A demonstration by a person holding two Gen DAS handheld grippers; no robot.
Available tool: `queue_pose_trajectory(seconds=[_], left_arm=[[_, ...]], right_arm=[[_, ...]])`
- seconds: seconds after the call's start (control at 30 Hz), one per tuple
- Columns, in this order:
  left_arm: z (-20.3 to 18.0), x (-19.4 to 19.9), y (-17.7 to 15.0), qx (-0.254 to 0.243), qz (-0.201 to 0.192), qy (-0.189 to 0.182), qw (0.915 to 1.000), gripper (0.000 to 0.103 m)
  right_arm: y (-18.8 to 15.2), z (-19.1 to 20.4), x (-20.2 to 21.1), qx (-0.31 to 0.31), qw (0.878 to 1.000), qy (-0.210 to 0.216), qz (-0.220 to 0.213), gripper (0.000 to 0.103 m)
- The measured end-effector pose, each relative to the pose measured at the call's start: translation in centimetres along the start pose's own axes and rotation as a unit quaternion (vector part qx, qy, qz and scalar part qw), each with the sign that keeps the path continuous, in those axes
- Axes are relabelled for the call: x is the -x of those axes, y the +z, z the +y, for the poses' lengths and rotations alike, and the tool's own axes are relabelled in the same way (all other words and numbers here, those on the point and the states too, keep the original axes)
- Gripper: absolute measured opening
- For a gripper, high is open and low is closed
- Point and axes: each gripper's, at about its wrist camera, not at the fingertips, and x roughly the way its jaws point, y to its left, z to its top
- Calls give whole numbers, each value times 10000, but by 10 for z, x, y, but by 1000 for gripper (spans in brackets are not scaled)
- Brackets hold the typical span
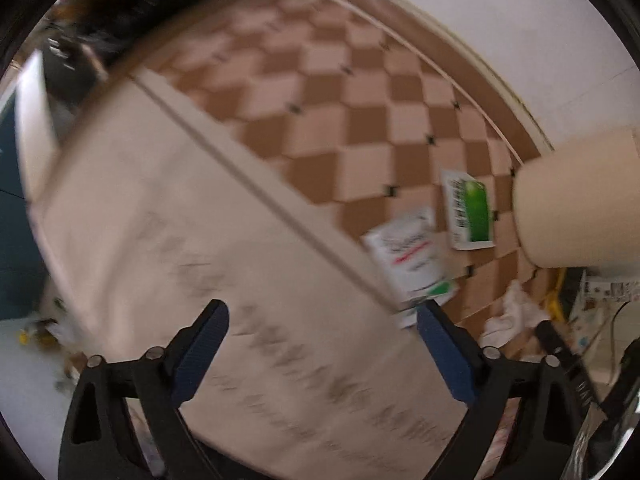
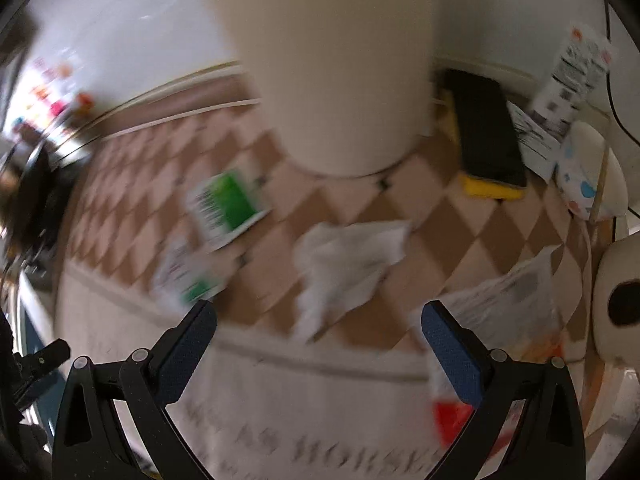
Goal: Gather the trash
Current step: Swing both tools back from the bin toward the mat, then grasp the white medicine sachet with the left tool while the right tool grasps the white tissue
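Note:
Both views are motion-blurred. My left gripper [image 1: 322, 332] is open and empty above a cream cloth with grey lettering [image 1: 224, 272]. A white and green sachet [image 1: 412, 264] and a green packet [image 1: 470, 210] lie on the brown checkered mat [image 1: 320, 92] just ahead on the right. My right gripper [image 2: 318, 332] is open and empty above the same mat [image 2: 420, 216]. A crumpled white tissue [image 2: 348, 260] lies just ahead between its fingers. The green packet [image 2: 224, 204] and the sachet [image 2: 184, 276] lie to its left. A clear plastic wrapper with red print [image 2: 500, 312] lies by the right finger.
A tall cream cylinder [image 2: 340, 64] stands behind the tissue; it also shows in the left wrist view [image 1: 576, 200]. A black phone on a yellow pad [image 2: 486, 136], printed leaflets [image 2: 572, 76], a patterned cup [image 2: 580, 180] and a white roll [image 2: 620, 304] crowd the right. The crumpled tissue [image 1: 516, 312] shows at lower right.

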Motion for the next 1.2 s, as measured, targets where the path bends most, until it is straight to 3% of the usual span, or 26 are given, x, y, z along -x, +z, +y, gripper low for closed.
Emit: queue_pose_trajectory(seconds=[0.23,0.33,0.4,0.47,0.5,0.6,0.7,0.77,0.83,1.2], left_arm=[[-43,-57,14,181,503,-225,9983,79],[-59,-68,18,46,498,-121,9987,78],[-69,-71,18,-60,483,-16,9988,69],[-77,-71,19,-194,391,96,9990,68],[-81,-71,18,-291,348,182,9988,63],[-94,-70,17,-612,116,422,9972,22],[-95,-68,15,-765,44,439,9961,6],[-95,-66,13,-825,-11,467,9955,5],[-91,-62,11,-898,-99,537,9945,4],[-66,-13,-4,-1065,-636,708,9897,2]], right_arm=[[24,-21,-45,-236,9997,-96,69,100],[30,-23,-57,-284,9995,-81,93,97],[33,-24,-66,-286,9995,-81,108,94],[35,-22,-71,-285,9995,-20,99,91],[36,-20,-74,-247,9996,8,97,89],[37,-12,-82,-163,9997,40,194,74],[36,-3,-89,22,9998,-76,199,57],[34,5,-90,178,9996,-148,169,35],[32,12,-91,259,9995,-127,159,21],[16,47,-65,485,9987,79,-127,14]])
